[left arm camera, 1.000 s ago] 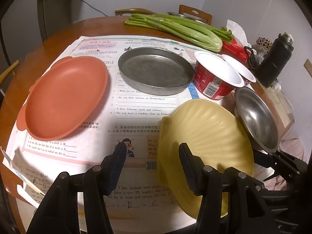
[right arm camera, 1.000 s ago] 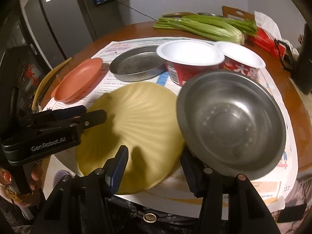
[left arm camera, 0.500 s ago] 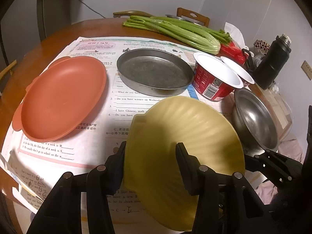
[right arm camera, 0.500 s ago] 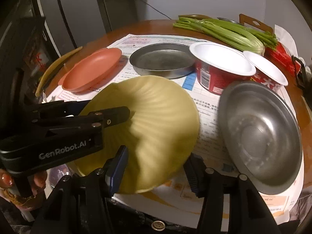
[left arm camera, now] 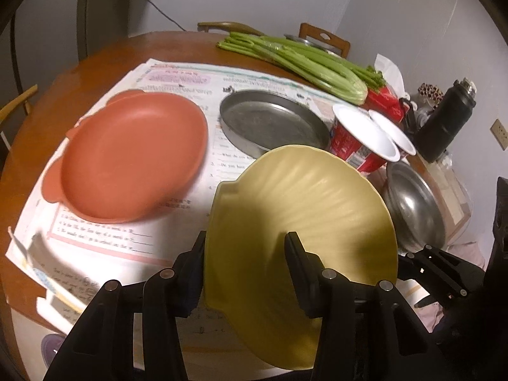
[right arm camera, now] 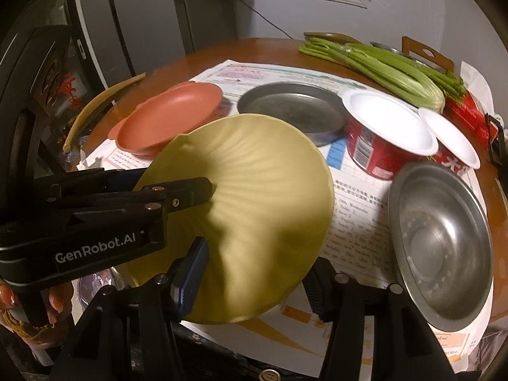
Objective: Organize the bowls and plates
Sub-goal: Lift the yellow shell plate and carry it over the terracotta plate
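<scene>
Yellow shell-ribbed plate (left arm camera: 304, 209): off the counter (left arm camera: 95, 73), tilted, rim between both sets of jaws over the near edge of the paper sheets (left arm camera: 177, 73).

Your left gripper (left arm camera: 244, 254) grasps the plate: one finger lies on the ribbed upper face, the other sits behind the rim. In the right wrist view the same gripper (right arm camera: 177, 190) comes in from the left side with its upper finger flat on the plate.

Your right gripper (right arm camera: 254, 270) has the plate's near rim between its fingers. Left pad is against the plate; whether the right pad touches the rim, you cannot tell from this angle. Jaws read as nearly fully clenched.

A hand (right arm camera: 35, 304) shows at the lower left of the right wrist view, under the left gripper's body.

Around the plate, on the paper:
- Orange plate (left arm camera: 133, 155), toward the left edge, lying flat, apart from the yellow plate.
- Round metal pan (left arm camera: 273, 123), near the middle, beyond the yellow plate.
- Two red cups with white insides (left arm camera: 365, 139), just right of the pan, touching each other.
- Steel bowl (right arm camera: 441, 241), toward the right edge, beside the yellow plate.

Far edge: celery bunch (left arm camera: 304, 60). Right edge: black bottle (left arm camera: 444, 127), upright.
</scene>
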`<state>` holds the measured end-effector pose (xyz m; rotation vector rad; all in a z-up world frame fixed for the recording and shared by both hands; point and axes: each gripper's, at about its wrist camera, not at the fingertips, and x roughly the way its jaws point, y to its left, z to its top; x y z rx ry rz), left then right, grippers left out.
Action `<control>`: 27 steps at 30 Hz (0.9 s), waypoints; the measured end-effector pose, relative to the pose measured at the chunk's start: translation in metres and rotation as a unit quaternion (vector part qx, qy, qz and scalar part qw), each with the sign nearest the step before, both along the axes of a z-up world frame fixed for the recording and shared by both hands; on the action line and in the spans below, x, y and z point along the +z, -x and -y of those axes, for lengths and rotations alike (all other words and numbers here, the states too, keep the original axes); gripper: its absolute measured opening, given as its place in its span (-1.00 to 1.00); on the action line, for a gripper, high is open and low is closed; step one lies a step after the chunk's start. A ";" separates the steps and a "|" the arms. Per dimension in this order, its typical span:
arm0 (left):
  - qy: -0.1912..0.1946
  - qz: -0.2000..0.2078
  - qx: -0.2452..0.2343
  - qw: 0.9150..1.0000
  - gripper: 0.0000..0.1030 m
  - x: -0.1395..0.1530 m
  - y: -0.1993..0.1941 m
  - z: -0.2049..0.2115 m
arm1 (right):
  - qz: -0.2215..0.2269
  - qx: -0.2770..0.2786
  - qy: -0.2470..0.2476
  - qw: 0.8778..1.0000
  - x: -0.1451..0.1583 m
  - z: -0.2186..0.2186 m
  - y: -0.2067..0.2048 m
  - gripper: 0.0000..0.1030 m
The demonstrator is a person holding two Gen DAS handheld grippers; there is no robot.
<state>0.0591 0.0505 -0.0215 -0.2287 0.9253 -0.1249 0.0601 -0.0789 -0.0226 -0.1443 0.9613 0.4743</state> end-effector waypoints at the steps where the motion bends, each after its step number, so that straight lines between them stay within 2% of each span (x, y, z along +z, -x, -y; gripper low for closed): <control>1: 0.001 0.003 0.002 1.000 -0.06 0.003 0.001 -0.002 | 0.001 0.002 -0.001 1.000 0.002 -0.002 -0.001 0.10; 14: 0.012 0.047 0.036 0.998 -0.06 0.042 0.016 -0.042 | 0.025 0.036 -0.021 0.999 0.038 -0.033 0.000 0.10; 27: 0.007 0.058 0.062 0.996 -0.05 0.067 0.002 -0.082 | 0.037 0.061 -0.024 0.997 0.064 -0.074 -0.030 0.10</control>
